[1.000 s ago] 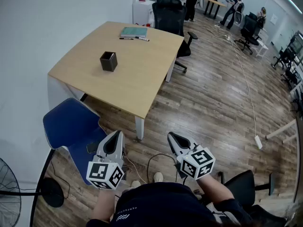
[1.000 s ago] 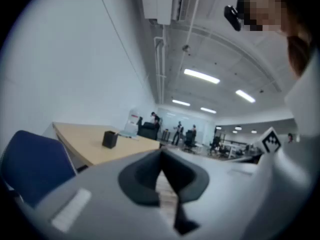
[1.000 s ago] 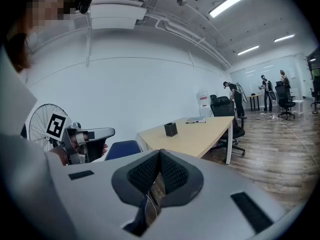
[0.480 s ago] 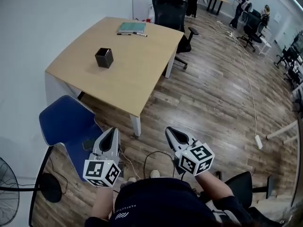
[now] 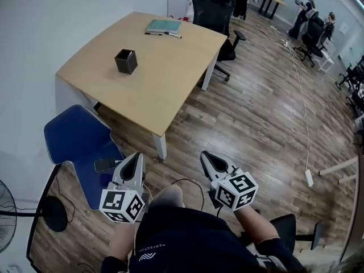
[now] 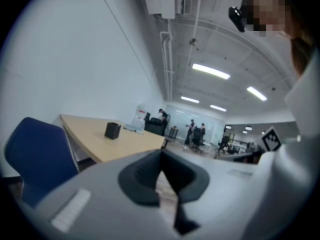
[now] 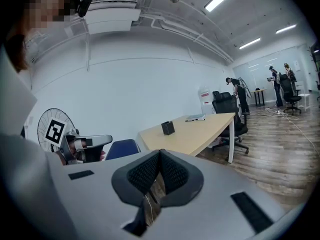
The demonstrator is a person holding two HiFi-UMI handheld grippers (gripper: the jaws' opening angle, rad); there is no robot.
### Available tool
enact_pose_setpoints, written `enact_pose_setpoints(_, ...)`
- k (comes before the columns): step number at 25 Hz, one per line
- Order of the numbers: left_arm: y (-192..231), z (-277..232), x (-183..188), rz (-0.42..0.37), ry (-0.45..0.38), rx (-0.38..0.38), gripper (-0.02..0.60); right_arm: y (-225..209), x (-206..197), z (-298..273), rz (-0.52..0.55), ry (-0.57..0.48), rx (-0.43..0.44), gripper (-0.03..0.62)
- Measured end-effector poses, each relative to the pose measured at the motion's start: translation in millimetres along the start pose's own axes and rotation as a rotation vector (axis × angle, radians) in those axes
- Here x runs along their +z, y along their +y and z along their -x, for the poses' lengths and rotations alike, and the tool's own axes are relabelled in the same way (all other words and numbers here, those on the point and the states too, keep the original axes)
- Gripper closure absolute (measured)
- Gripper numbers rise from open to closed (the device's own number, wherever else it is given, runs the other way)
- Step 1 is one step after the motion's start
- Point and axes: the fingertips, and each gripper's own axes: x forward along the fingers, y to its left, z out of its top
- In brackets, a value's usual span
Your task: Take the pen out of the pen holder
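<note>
Tools both closed: left tool (image 5: 135, 157) and right tool (image 5: 207, 157) each hold their jaws pressed together with nothing between. Pen holder (image 5: 125, 61) stands upright on bench (image 5: 165, 84), well ahead of both tools (contents not discernible). Two pens (image 5: 165, 34) lie beyond the holder, farther from the tools, beside a green book (image 5: 163, 25). Blue chair (image 5: 77, 144) sits just left of the left tool.

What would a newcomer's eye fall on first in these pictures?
The left tool and the right tool, both shut and empty, stand at the bottom of the head view. Beyond them stands a light wooden table with a small black pen holder on it, and a blue chair beside its near left end.
</note>
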Motion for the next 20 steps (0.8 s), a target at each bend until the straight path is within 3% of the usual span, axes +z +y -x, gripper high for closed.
enact_pose_setpoints(12,4.2,-29.0,-5.1,0.014,0.029,0.033,0.575,-21.2,2.7,-24.8,-0.024,0.039,0.034,0.594)
enact_pose_setpoints(20,45.1,-62.8,8.0,0.027,0.016,0.080,0.575,-34.0,15.9,-85.6,-0.002,0.080,0.071,0.594)
